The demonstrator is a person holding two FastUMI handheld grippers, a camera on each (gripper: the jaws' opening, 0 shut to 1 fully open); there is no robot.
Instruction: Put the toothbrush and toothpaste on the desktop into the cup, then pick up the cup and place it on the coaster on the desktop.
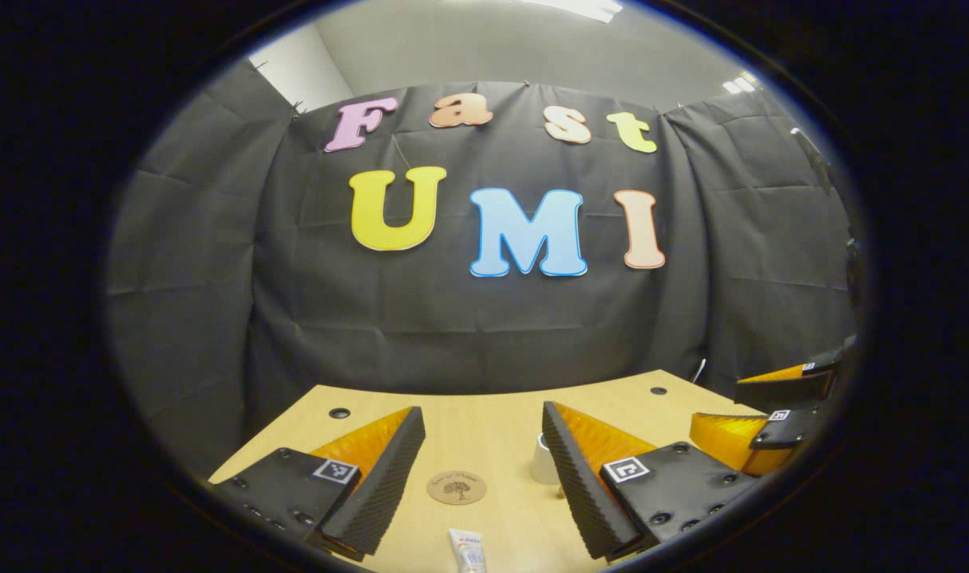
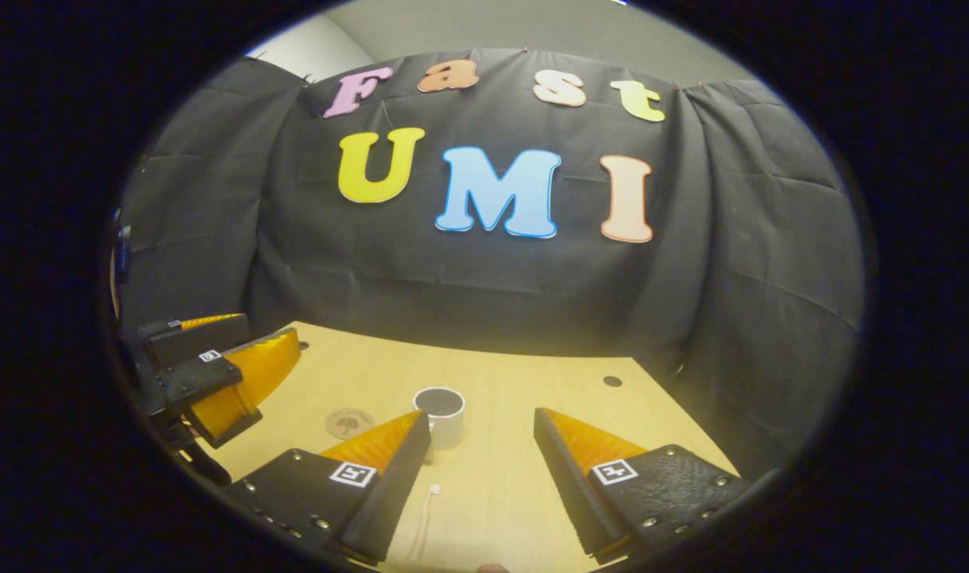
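Low in the left gripper view, the left gripper hangs over the tabletop with its jaws spread and empty — the coaster lies between them, the toothpaste at the bottom edge. Toward the centre of the right gripper view stands the cup, the toothbrush lying below it. The right gripper also has released jaws, holding nothing. I judge the task has hardly begun — both items still wait outside the cup.

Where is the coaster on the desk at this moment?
In the left gripper view the round coaster lies flat on the wooden desk between the open left tongs, beyond the toothpaste tube and left of the white cup.
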